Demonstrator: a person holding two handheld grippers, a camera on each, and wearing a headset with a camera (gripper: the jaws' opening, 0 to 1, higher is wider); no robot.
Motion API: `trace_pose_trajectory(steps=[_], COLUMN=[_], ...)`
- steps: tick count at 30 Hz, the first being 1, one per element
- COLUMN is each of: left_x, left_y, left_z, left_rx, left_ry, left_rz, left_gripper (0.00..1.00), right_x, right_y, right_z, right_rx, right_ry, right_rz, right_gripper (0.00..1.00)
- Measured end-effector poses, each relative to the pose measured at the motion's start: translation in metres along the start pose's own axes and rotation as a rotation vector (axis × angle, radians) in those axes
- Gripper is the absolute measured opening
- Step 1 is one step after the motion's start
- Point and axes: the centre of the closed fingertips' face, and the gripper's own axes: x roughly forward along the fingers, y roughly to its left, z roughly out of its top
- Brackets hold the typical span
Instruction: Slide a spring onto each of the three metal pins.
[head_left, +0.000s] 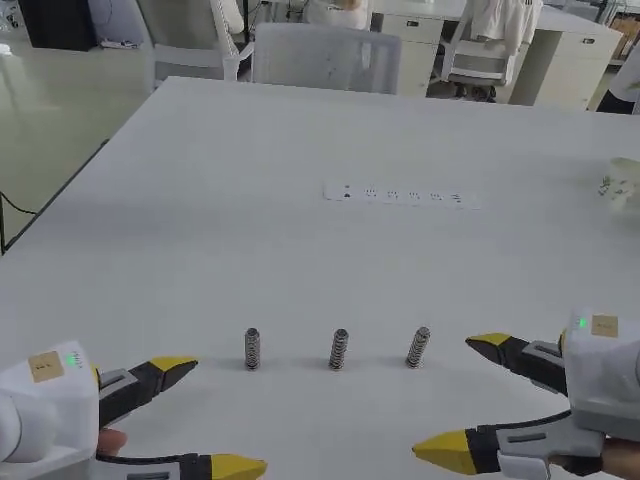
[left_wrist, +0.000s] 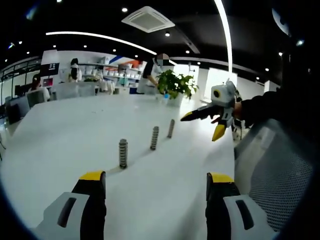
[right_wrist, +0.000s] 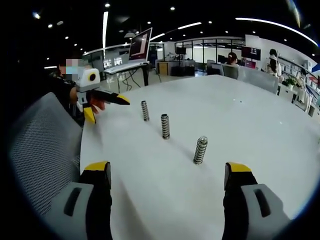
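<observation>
Three metal springs stand in a row on the white table (head_left: 200, 220): the left spring (head_left: 252, 348), the middle spring (head_left: 339, 349) and the right spring (head_left: 418, 347), which leans slightly. Whatever they stand on is hidden inside the coils. My left gripper (head_left: 215, 415) is open at the table's near edge, left of the row. My right gripper (head_left: 450, 396) is open to the right of it. Neither holds anything. In the left gripper view the nearest spring (left_wrist: 123, 153) stands ahead of the open jaws (left_wrist: 156, 177). In the right gripper view the leaning spring (right_wrist: 200, 149) is nearest, ahead of the open jaws (right_wrist: 170, 167).
A white power strip (head_left: 400, 194) lies mid-table beyond the springs. A small pale object (head_left: 622, 183) sits at the right edge. A grey chair (head_left: 325, 55) stands at the far side. A mesh chair back (right_wrist: 40, 145) is behind the near edge.
</observation>
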Motion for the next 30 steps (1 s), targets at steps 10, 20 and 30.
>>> trace_pose_trajectory(steps=[10, 20, 30], left_x=[0.0027, 0.0032, 0.0035], left_y=[0.0028, 0.0046, 0.0037], left_z=[-0.0039, -0.005, -0.0042], left_rx=[-0.014, -0.025, -0.025], left_ry=[0.004, 0.004, 0.002], left_rz=[0.016, 0.021, 0.023], left_gripper=[0.82, 0.83, 0.83], right_x=[0.0, 0.0006, 0.0004], right_y=[-0.0023, -0.0025, -0.0017], right_z=[-0.0029, -0.0038, -0.0031], right_rx=[0.019, 0.026, 0.027], right_ry=[-0.003, 0.0, 0.002], right_rz=[-0.003, -0.003, -0.003], right_gripper=[0.96, 0.96, 0.96])
